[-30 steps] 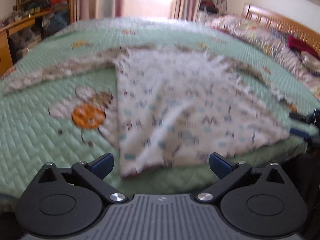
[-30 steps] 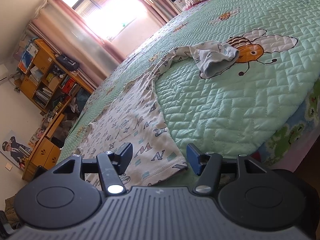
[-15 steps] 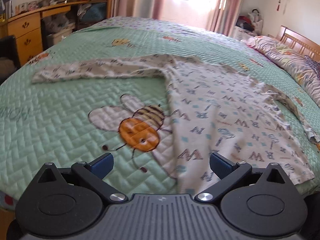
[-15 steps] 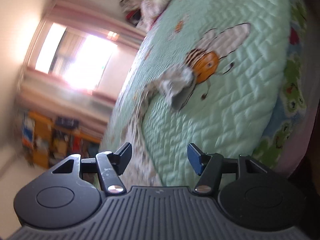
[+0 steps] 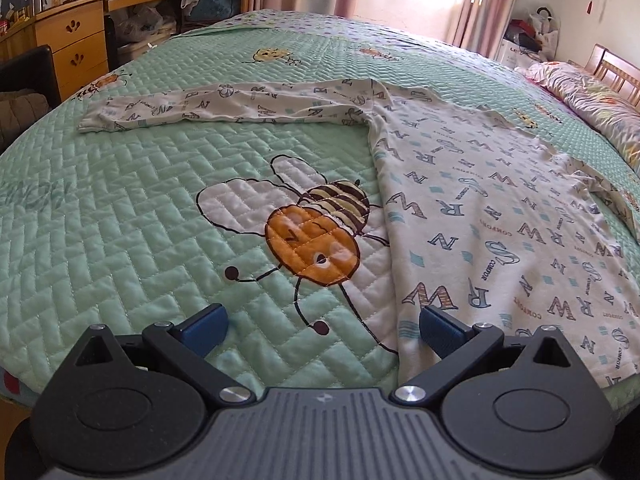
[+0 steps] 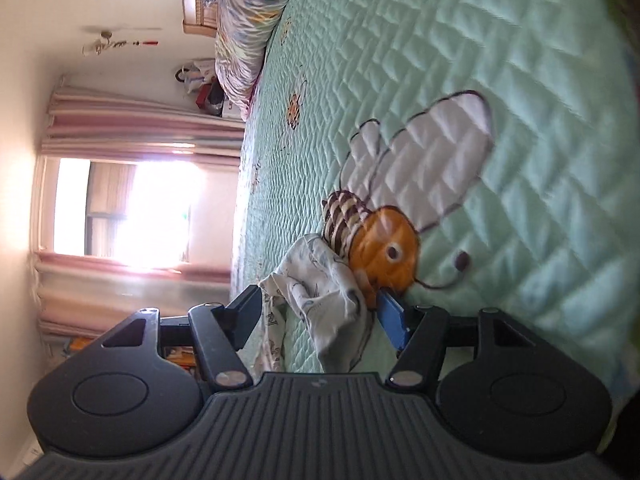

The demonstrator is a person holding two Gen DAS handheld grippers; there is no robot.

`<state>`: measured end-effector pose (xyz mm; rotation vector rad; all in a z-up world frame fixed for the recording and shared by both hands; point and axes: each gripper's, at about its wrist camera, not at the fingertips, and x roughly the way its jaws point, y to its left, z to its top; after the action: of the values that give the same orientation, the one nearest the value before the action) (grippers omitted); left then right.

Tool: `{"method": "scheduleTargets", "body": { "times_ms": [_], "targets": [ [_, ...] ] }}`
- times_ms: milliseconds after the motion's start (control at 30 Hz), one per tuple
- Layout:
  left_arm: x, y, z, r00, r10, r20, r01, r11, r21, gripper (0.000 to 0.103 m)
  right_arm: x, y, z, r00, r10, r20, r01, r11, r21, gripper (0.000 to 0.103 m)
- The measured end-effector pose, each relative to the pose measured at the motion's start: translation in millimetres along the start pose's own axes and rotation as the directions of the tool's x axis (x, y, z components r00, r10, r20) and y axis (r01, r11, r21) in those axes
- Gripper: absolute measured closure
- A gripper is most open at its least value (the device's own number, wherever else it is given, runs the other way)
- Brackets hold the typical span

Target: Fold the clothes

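Shirt (image 5: pixel 492 216) flat beyond left tongs (image 5: pixel 322 328), bunched sleeve (image 6: pixel 324 300) between right tongs (image 6: pixel 320 312)

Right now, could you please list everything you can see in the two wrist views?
Shirt: one, white with printed letters, spread flat on the bed, one sleeve stretched out to the left.
Shirt's other sleeve end: one, white, bunched beside a bee motif, between the right gripper's fingers.
Bedspread: one, mint green, quilted, with several orange bee motifs.
Pillows: patterned heap, count unclear, by the wooden headboard.
Desk with drawers: one, wooden, along the left wall.
Curtains: pink, at the bright window.
Left gripper: black with blue pads, open, over the shirt's hem edge.
Right gripper: black with blue pads, open around the sleeve end.
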<state>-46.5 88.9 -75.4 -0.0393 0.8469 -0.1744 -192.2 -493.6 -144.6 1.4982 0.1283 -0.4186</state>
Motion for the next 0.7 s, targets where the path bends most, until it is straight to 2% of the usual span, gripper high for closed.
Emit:
{"method": "scheduleTargets", "body": {
  "times_ms": [100, 167, 200, 233, 333, 400, 500, 600, 667, 700],
  "targets": [
    [2.8, -2.0, -0.2, 1.000, 0.009, 0.001, -0.010, 1.000, 0.010, 0.001, 13.0, 10.5, 0.1, 0.999, -0.032, -0.010, 0.031, 0.998, -0.061, 0.039],
    [3.9, -2.5, -0.5, 1.000, 0.013, 0.004, -0.013, 1.000, 0.019, 0.001, 20.6, 14.6, 1.8, 0.998, -0.056, -0.023, 0.053, 0.993, -0.101, 0.048],
    [4.2, -2.6, -0.6, 1.000, 0.014, 0.006, -0.015, 1.000, 0.024, 0.001, 24.1, 15.8, 2.1, 0.997, -0.074, -0.033, 0.069, 0.990, -0.123, 0.067],
    [4.6, -2.6, -0.9, 1.000, 0.016, 0.009, -0.016, 0.999, 0.029, 0.001, 27.3, 16.2, 1.7, 0.994, -0.099, -0.047, 0.091, 0.985, -0.148, 0.094],
    [5.1, -3.0, -2.7, 1.000, 0.020, 0.021, -0.021, 0.998, 0.051, 0.001, 28.3, 16.9, 2.0, 0.990, -0.131, -0.052, 0.119, 0.973, -0.199, 0.096],
    [5.3, -3.4, -4.3, 0.999, 0.023, 0.029, -0.025, 0.997, 0.069, 0.001, 23.5, 28.9, 8.9, 0.989, -0.145, -0.014, 0.136, 0.956, -0.259, 0.096],
    [4.8, -2.3, -6.1, 0.999, 0.018, 0.038, -0.021, 0.997, 0.078, 0.001, 14.8, 63.1, 34.2, 0.983, -0.162, 0.088, 0.184, 0.902, -0.391, 0.096],
    [4.6, -1.2, -7.7, 0.999, 0.014, 0.046, -0.017, 0.997, 0.070, 0.001, 7.1, 106.8, 68.4, 0.965, -0.149, 0.215, 0.244, 0.810, -0.533, 0.096],
    [5.3, -2.0, -8.8, 0.999, 0.019, 0.051, -0.022, 0.997, 0.069, 0.001, 9.8, 126.4, 90.3, 0.972, -0.120, 0.201, 0.218, 0.781, -0.586, 0.093],
    [5.9, -2.7, -9.4, 0.998, 0.023, 0.053, -0.026, 0.997, 0.071, 0.001, 12.0, 131.1, 100.3, 0.976, -0.125, 0.180, 0.207, 0.788, -0.580, 0.087]
  ]
}}
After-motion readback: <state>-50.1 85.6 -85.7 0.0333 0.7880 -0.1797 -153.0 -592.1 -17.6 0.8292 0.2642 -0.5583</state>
